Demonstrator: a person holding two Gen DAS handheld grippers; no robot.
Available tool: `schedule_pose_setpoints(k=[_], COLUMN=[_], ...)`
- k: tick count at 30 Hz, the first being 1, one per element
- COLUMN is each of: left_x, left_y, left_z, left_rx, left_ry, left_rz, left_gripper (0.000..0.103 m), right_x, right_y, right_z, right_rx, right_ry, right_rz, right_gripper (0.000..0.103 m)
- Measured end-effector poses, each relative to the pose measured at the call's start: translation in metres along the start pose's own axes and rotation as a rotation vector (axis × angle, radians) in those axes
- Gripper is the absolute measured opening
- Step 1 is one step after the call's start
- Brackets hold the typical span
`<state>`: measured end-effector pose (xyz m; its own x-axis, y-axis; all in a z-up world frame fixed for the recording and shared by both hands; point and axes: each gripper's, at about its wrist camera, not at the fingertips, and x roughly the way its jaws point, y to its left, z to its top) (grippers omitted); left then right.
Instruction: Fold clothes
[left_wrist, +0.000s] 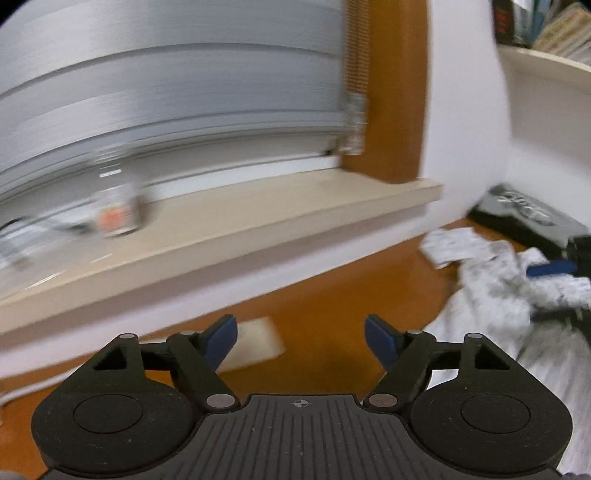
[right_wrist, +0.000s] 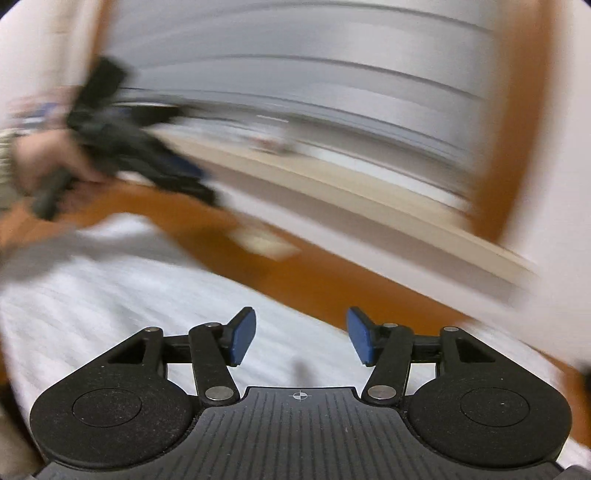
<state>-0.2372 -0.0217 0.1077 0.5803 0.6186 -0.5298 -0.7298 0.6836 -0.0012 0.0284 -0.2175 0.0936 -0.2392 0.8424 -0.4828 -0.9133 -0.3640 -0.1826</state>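
- Left tool (left_wrist: 300, 338): I see jaws spread wide, nothing between them, above bare orange tabletop (left_wrist: 332, 295).
- Right tool (right_wrist: 301, 338): jaws apart, empty, over white garment (right_wrist: 92, 295).

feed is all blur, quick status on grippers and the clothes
Left gripper open, empty, over bare table. Right gripper open, empty, above white garment. Nothing in the way.
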Motion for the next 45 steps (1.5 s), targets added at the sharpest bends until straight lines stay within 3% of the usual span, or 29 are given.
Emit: schedule_pose_setpoints(k=[4,9,14,20,21,23,24,28,31,36,38,42,45], left_x=[0.045,0.081,0.09,0.091,0.09,0.089,0.089,0.089,0.089,0.089,0.088,0.088,0.088], left_y=[-0.031,-0.042,-0.036,-0.023,-0.023,-0.023,-0.022,-0.019,-0.019,-0.02,-0.02,-0.021,-0.021], left_z=[0.005,-0.016,-0.032,-0.032,-0.033,-0.033,-0.033,-0.033,-0.033,-0.034,-0.034,-0.034,-0.034], left_rx=[-0.006,0.007,0.0,-0.079,-0.079,-0.084,-0.088,-0.108,-0.109,-0.102,-0.102,-0.102,-0.096], left_ry=[-0.006,0.038,0.042,0.037,0.037,0.031,0.031,0.036,0.037,0.038,0.037,0.041,0.044], left_rz=[-0.083,-0.132,-0.157,-0.213,-0.216,-0.218,-0.217,-0.221,-0.224,-0.231,-0.232,-0.232,-0.23], left_gripper=[0.08,0.08,0.08,0.08,0.08,0.08,0.08,0.081,0.081,0.082,0.082,0.083,0.083], right_x=[-0.002,0.019,0.071,0.118,0.119,0.117,0.112,0.074,0.018,-0.091,-0.134,-0.18,-0.196], right_y=[-0.089,-0.166,-0.2,-0.205,-0.204,-0.198,-0.193,-0.171,-0.147,-0.098,-0.096,-0.083,-0.075], right_z=[-0.025,-0.048,-0.058,-0.057,-0.055,-0.051,-0.047,-0.025,0.0,0.019,0.004,-0.033,-0.062], right_rx=[0.138,0.322,0.535,0.575,0.576,0.557,0.54,0.474,0.417,0.376,0.377,0.41,0.445], right_ry=[0.093,0.175,0.251,0.314,0.31,0.295,0.279,0.183,0.09,0.016,0.036,0.137,0.2], right_rz=[-0.202,-0.281,-0.254,-0.315,-0.317,-0.325,-0.338,-0.403,-0.471,-0.572,-0.605,-0.657,-0.63], right_gripper=[0.055,0.062,0.066,0.07,0.065,0.034,0.004,0.004,0.004,0.004,0.004,0.004,0.005])
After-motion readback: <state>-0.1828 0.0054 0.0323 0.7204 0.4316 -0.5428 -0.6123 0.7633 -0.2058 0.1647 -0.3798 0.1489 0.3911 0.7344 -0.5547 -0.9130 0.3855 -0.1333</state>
